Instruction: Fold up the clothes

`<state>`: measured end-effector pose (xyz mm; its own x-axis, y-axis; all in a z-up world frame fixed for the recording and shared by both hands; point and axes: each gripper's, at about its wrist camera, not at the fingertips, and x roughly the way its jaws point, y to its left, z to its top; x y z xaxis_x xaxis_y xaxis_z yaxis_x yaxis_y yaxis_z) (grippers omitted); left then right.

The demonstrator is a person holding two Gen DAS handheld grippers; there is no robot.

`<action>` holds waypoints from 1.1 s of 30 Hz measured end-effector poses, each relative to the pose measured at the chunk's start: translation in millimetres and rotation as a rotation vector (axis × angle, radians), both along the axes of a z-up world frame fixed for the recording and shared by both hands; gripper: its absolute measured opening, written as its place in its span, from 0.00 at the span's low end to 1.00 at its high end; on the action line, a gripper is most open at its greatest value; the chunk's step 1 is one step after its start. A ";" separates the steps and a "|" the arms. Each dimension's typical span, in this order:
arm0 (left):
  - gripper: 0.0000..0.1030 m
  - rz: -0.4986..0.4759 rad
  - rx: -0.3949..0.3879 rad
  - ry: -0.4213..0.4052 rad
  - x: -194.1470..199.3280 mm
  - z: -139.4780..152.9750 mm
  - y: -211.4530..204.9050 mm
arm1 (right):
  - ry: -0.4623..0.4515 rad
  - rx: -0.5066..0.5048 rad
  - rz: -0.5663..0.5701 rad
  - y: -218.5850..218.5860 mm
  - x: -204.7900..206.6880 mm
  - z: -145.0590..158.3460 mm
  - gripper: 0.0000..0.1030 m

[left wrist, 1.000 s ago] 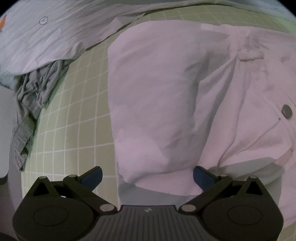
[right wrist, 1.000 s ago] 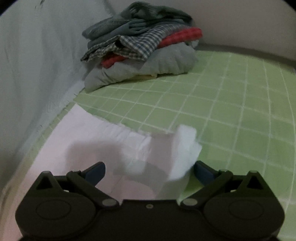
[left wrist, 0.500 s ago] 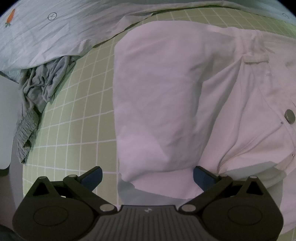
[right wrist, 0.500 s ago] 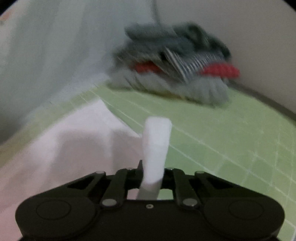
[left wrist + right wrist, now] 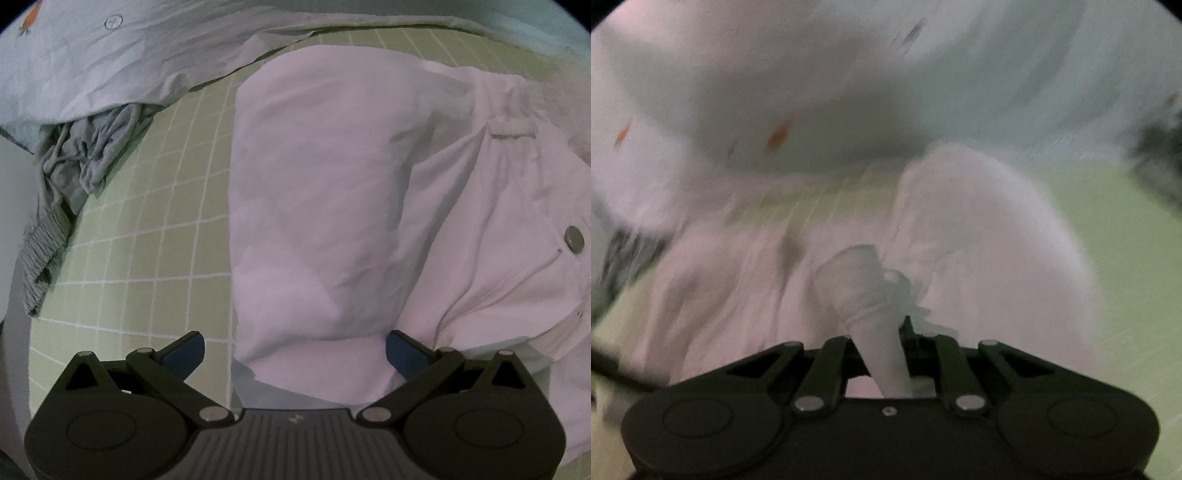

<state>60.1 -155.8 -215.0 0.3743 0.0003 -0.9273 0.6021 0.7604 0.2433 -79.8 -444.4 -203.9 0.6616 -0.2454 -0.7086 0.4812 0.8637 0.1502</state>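
My two grippers: left spread wide, right pinched together.

My left gripper has its blue fingertips far apart and holds nothing between them. My right gripper has its jaws closed tight on a fold of the white garment; this view is blurred.

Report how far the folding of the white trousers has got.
Done: one part of the white trousers already lies doubled over the rest on the green grid mat.
In hand: the right gripper is shut on a pinched end of the trousers; the view is blurred. The left gripper is open over the near edge.
Left: laying that end down, and the crumpled grey garment.
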 end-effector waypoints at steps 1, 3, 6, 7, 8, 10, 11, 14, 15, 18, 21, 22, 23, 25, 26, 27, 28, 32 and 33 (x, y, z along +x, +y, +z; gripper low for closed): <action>1.00 0.003 -0.008 0.006 1.0 -0.3 1.1 | 0.040 -0.020 0.011 8.3 1.3 -7.7 0.12; 1.00 0.008 -0.025 0.017 2.8 -0.7 3.7 | 0.060 -0.046 0.013 12.4 0.2 -8.7 0.12; 1.00 0.024 -0.050 0.032 4.9 -1.5 7.1 | 0.025 0.003 -0.025 4.6 -5.2 1.1 0.12; 1.00 0.029 -0.058 0.038 5.5 -1.9 8.3 | 0.014 -0.010 -0.018 6.7 -8.5 5.0 0.11; 1.00 0.032 -0.066 0.045 6.4 -2.1 9.5 | 0.012 -0.038 0.001 10.4 -10.4 8.3 0.11; 1.00 0.039 -0.083 0.058 8.3 -2.5 11.9 | 0.028 -0.116 0.065 25.2 -15.4 10.2 0.11; 1.00 0.045 -0.091 0.065 9.2 -2.6 13.1 | 0.040 -0.136 0.095 30.4 -18.2 10.3 0.11; 1.00 0.063 -0.114 0.083 11.3 -3.6 16.3 | 0.061 -0.080 0.093 33.6 -32.0 1.6 0.11; 1.00 0.067 -0.119 0.085 11.5 -4.1 17.4 | 0.068 -0.051 0.075 28.8 -33.6 -2.0 0.11; 1.00 0.079 -0.128 0.084 10.2 -4.3 18.5 | 0.084 -0.010 0.053 22.2 -32.5 -3.6 0.13; 1.00 0.078 -0.124 0.073 8.6 -3.6 17.4 | 0.092 0.015 0.053 19.3 -29.2 -1.4 0.37; 1.00 0.073 -0.119 0.067 7.4 -3.2 16.2 | 0.080 0.031 0.051 18.3 -29.7 1.1 0.56; 1.00 0.069 -0.115 0.062 6.6 -2.9 15.2 | 0.062 0.049 0.044 17.1 -30.3 3.6 0.63; 1.00 0.058 -0.106 0.053 6.1 -2.6 13.8 | 0.023 0.076 0.019 12.8 -34.4 11.4 0.79; 1.00 0.055 -0.102 0.048 5.3 -2.3 13.0 | -0.003 0.084 0.001 9.2 -37.7 16.5 0.81; 1.00 0.052 -0.099 0.045 4.7 -2.1 12.2 | -0.029 0.091 -0.018 5.4 -41.6 21.8 0.84; 1.00 0.050 -0.096 0.042 4.2 -2.0 11.7 | -0.060 0.092 -0.045 0.9 -46.2 27.4 0.88; 1.00 0.041 -0.088 0.036 6.0 -2.2 11.5 | -0.139 0.027 -0.196 -22.8 -60.5 36.8 1.00; 1.00 0.039 -0.087 0.035 5.8 -2.1 11.4 | -0.116 0.026 -0.219 -31.6 -60.0 32.7 1.00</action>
